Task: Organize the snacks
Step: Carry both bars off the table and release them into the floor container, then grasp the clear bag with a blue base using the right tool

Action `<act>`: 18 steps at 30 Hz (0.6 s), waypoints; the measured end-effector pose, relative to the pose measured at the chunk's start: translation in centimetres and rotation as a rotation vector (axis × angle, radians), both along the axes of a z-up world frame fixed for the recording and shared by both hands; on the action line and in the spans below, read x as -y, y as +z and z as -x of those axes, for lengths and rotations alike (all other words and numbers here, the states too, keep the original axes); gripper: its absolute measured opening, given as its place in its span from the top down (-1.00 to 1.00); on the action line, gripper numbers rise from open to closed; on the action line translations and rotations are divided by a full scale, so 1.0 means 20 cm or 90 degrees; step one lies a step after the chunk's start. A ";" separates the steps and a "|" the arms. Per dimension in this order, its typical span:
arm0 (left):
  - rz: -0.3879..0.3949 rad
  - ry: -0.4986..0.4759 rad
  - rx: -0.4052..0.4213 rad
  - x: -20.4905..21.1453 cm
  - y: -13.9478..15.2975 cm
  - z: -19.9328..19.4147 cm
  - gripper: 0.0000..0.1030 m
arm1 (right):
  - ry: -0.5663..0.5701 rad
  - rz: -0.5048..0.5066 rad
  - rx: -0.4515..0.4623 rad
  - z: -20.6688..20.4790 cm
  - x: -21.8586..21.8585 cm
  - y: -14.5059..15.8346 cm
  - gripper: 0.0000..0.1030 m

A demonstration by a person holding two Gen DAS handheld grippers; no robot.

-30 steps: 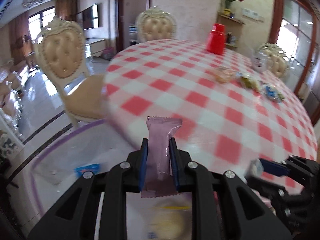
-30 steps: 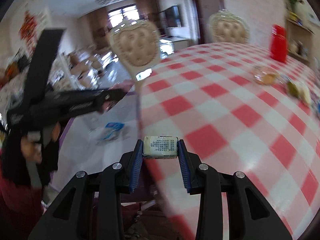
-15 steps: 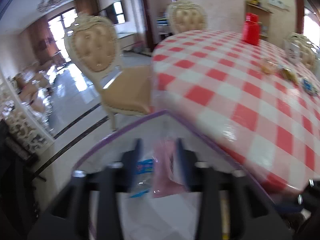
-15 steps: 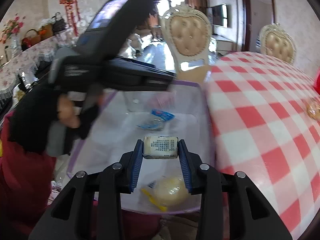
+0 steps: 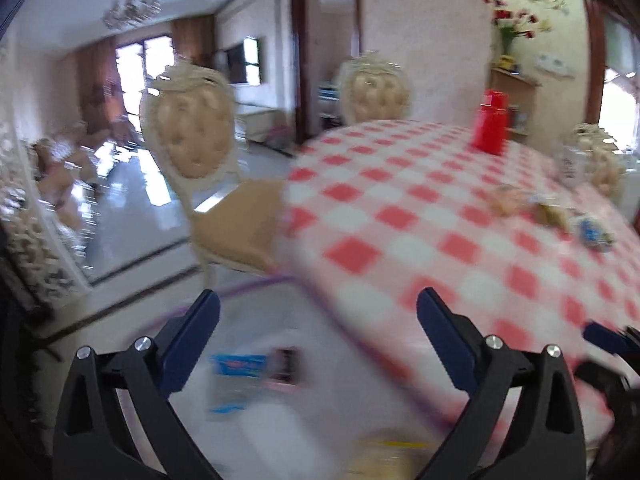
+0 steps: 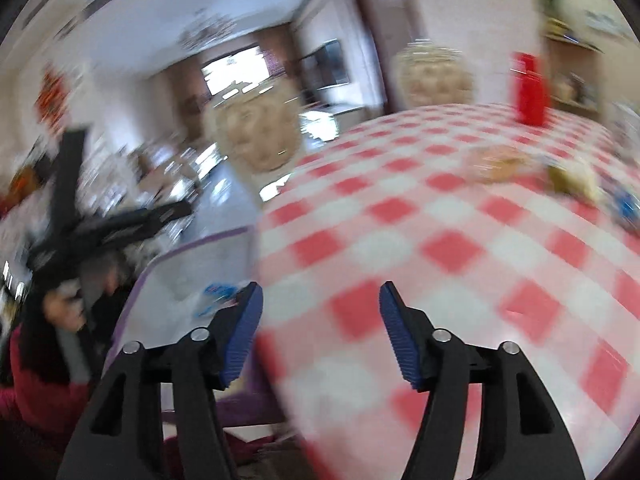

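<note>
1. Both grippers have just let go: the left gripper (image 5: 318,322), which a second ago clamped a pink wrapper, has just been opening and now stands wide apart with nothing between its jaws; the right gripper (image 6: 320,330), which carried a small pale packet, has also just been opening, and its jaws stand apart and empty.

2. Dropped snacks now lie in the clear bin (image 5: 256,286) with the purple rim, below the near edge of the worktop (image 5: 420,248). In the left wrist view a blue packet (image 5: 238,364) and a blurred pinkish wrapper (image 5: 285,366) lie between the jaws at about 6 o'clock; the right wrist view shows the blue packet (image 6: 218,294) at 9 o'clock from its fingertips. The pale packet I cannot find for the blur.

3. Snacks still to be sorted sit in a loose row at the far right of the checked cloth: a tan one (image 5: 508,200), a yellowish one (image 5: 554,214) and a blue one (image 5: 592,234), well apart from both grippers.

4. From the left gripper that row lies at about 2 o'clock; from the right gripper the same row (image 6: 496,162) lies at about 1 o'clock. Its long axis runs across the worktop from left-far to right-near.

5. I judge the right hand the nearer, since the row lies on its side; the left must cross more cloth. A red jug (image 5: 491,122) stands beyond the row, clear of the path.
</note>
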State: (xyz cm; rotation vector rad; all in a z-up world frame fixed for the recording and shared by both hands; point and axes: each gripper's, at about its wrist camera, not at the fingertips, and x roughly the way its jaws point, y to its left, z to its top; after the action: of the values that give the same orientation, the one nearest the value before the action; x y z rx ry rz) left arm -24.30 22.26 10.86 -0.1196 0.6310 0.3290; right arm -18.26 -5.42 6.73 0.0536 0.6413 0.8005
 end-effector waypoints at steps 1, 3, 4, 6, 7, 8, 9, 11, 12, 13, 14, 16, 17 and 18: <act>0.016 -0.020 -0.002 0.05 0.00 -0.03 -0.92 | -0.027 -0.012 -0.009 -0.04 0.08 -0.01 -0.25; 0.062 -0.070 -0.010 0.21 0.01 -0.12 -0.94 | -0.090 -0.030 -0.030 -0.11 0.26 -0.04 -0.41; 0.083 -0.093 -0.016 0.29 0.01 -0.18 -0.95 | -0.130 -0.034 -0.044 -0.16 0.36 -0.06 -0.46; 0.126 -0.148 -0.027 0.48 0.01 -0.32 -0.96 | -0.184 -0.044 -0.067 -0.23 0.51 -0.09 -0.55; 0.140 -0.168 -0.031 0.57 0.00 -0.40 -0.96 | -0.216 -0.052 -0.085 -0.27 0.61 -0.12 -0.56; 0.150 -0.192 -0.039 0.68 -0.01 -0.50 -0.96 | -0.244 -0.060 -0.096 -0.30 0.69 -0.13 -0.60; 0.154 -0.205 -0.045 0.76 -0.03 -0.57 -0.96 | -0.271 -0.062 -0.104 -0.33 0.76 -0.14 -0.62; 0.152 -0.214 -0.066 0.94 -0.10 -0.77 -0.96 | -0.333 -0.056 -0.118 -0.40 0.91 -0.17 -0.66; 0.148 -0.212 -0.072 1.00 -0.14 -0.84 -0.96 | -0.358 -0.055 -0.124 -0.44 0.97 -0.19 -0.69; 0.140 -0.207 -0.079 1.08 -0.18 -0.92 -0.96 | -0.380 -0.056 -0.130 -0.48 1.02 -0.20 -0.69; 0.125 -0.196 -0.080 1.16 -0.23 -1.03 -0.96 | -0.404 -0.053 -0.137 -0.53 1.09 -0.21 -0.69; 0.114 -0.182 -0.073 1.28 -0.29 -1.16 -0.96 | -0.443 -0.040 -0.148 -0.64 1.19 -0.23 -0.69; 0.118 -0.180 -0.069 1.30 -0.30 -1.21 -0.96 | -0.457 -0.037 -0.151 -0.70 1.22 -0.24 -0.69; 0.131 -0.180 -0.053 1.36 -0.31 -1.28 -0.96 | -0.465 -0.038 -0.156 -0.75 1.24 -0.25 -0.69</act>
State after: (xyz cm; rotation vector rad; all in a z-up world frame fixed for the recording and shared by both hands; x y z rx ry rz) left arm 1.25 -4.90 4.62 -0.2113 0.7537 -0.0050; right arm -3.16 -30.31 1.81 0.4213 0.7592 0.1034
